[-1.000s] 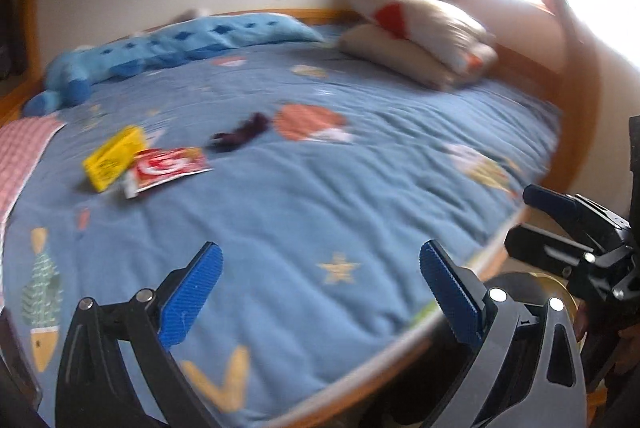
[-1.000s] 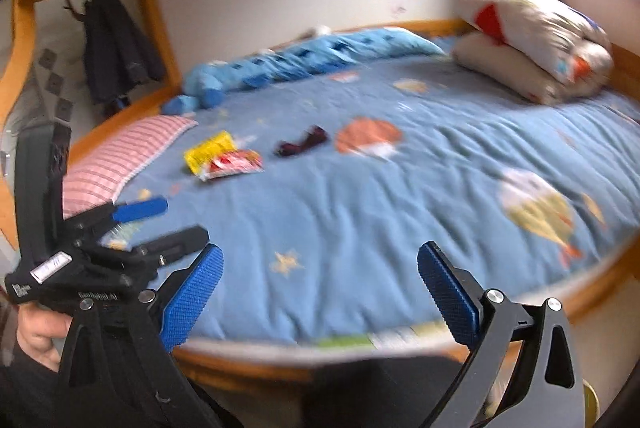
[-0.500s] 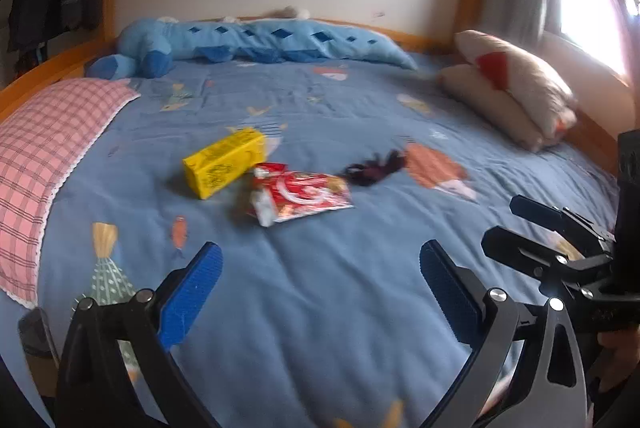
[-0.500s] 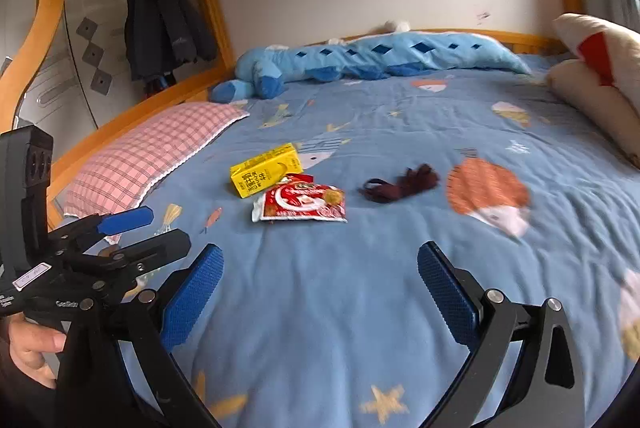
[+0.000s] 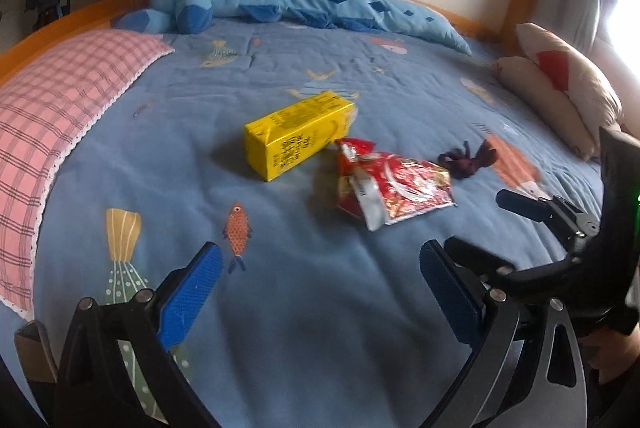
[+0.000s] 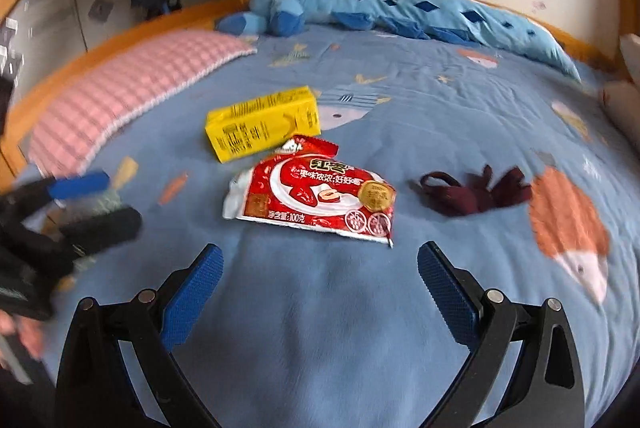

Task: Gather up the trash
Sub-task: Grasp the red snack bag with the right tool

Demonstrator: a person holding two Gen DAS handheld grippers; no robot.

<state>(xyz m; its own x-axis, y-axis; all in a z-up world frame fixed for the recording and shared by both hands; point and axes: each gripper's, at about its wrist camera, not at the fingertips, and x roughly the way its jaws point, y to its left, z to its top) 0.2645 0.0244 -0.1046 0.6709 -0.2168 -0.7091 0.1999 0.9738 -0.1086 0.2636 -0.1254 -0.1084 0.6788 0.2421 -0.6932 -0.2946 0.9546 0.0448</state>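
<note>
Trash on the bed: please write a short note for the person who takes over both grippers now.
Left gripper: open, empty, above the bed.
Right gripper: open, empty, facing the wrapper.
Yellow carton lies on its side mid-bed; red wrapper lies flat, its corner touching the carton; dark cloth lies apart, to the right.
Done: nothing collected.
Left: pick up carton and wrapper; no bin in view.

in the right wrist view the left gripper (image 6: pixel 76 203) is showing only as a motion-blurred shape at the left edge, so its jaws are reading unclearly. at the right edge the cream pillow (image 6: pixel 630 67) is being cut off. small print on the yellow carton (image 6: pixel 262 123) is staying illegible.
</note>
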